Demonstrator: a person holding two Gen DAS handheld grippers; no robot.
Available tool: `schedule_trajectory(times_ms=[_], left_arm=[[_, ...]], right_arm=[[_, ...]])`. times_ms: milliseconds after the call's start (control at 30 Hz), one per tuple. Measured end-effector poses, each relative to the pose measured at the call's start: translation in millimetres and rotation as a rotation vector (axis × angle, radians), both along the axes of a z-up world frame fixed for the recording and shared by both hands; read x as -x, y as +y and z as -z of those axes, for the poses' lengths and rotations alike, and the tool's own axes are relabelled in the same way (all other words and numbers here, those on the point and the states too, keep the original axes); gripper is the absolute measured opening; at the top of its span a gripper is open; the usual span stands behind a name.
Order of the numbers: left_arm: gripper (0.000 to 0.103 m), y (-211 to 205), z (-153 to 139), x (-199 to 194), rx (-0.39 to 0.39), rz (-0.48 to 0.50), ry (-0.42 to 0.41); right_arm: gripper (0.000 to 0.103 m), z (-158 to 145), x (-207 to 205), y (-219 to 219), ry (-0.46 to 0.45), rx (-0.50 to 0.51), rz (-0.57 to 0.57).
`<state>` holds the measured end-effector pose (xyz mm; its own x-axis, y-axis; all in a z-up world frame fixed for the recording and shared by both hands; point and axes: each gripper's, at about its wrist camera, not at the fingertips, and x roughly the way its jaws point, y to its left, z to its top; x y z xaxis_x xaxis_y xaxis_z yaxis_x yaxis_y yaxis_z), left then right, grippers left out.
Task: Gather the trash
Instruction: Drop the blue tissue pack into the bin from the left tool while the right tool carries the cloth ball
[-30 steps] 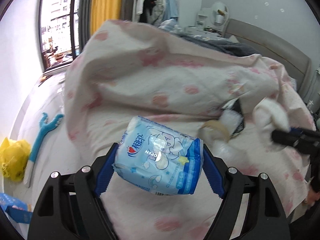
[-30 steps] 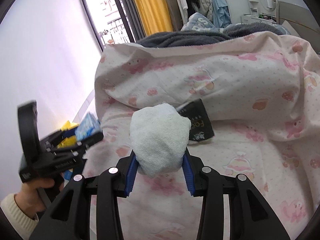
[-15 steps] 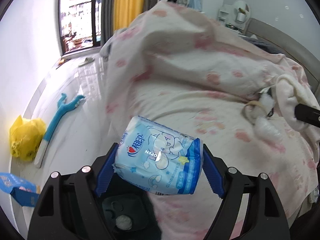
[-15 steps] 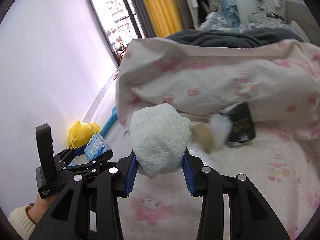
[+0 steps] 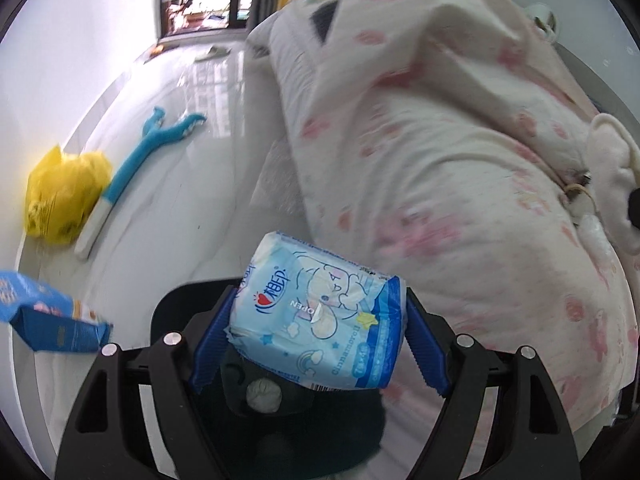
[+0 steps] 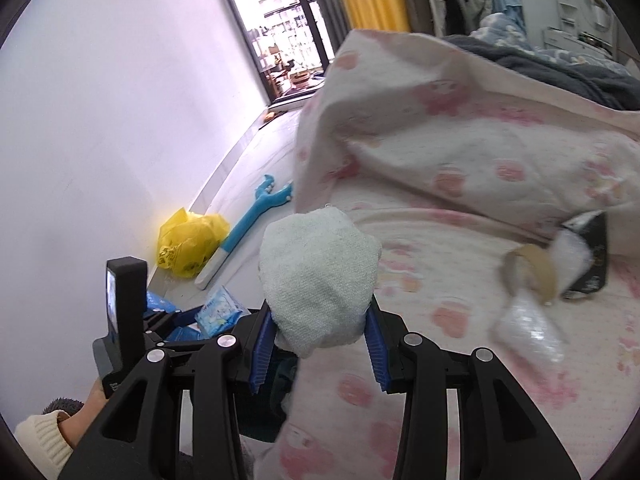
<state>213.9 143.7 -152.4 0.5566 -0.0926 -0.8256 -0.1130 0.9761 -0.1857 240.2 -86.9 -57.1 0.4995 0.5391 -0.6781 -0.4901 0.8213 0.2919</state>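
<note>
- The left gripper (image 5: 316, 344) clamps a blue tissue pack (image 5: 316, 316) by its two short ends, directly above a dark bin (image 5: 256, 392) on the floor beside the bed (image 5: 460, 168).
- A crumpled white wad (image 5: 262, 396) lies inside the bin, so this looks like the drop spot for the trash.
- The right gripper (image 6: 318, 344) pinches a balled white cloth (image 6: 320, 276) between its blue pads, over the edge of the bed and near the bin's side.
- To do the drop well, I would centre the tissue pack over the bin's mouth before spreading the jaws; the pack is wide, so a tilt could land it on the rim.
- The cloth should wait until the left gripper is clear, since both tools crowd the same opening.
- A tape roll (image 6: 528, 276), a clear plastic bag (image 6: 528, 332) and a black packet (image 6: 592, 252) lie on the bed, uncollected.
- A yellow bag (image 5: 64, 196) and a blue carton (image 5: 44, 316) sit on the floor.
</note>
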Motion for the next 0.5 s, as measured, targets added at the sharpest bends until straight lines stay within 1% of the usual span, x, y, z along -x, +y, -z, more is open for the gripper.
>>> schedule_trajectory(times_ms=[233, 333, 500], left_arm=[[0.081, 22.3, 21.9, 7.3, -0.018, -0.011, 0.074], [0.081, 32.5, 34.7, 11.1, -0.017, -0.02, 0.129], [0.082, 43.6, 46.5, 18.4, -0.003, -0.012, 0.169]], right_arm=[[0.042, 12.1, -4.0, 45.3, 0.028, 0.027, -0.063], [0.042, 20.7, -3.9, 66.6, 0.049, 0.048, -0.097], [0.042, 30.5, -2.5, 97.0, 0.074, 0.072, -0.14]])
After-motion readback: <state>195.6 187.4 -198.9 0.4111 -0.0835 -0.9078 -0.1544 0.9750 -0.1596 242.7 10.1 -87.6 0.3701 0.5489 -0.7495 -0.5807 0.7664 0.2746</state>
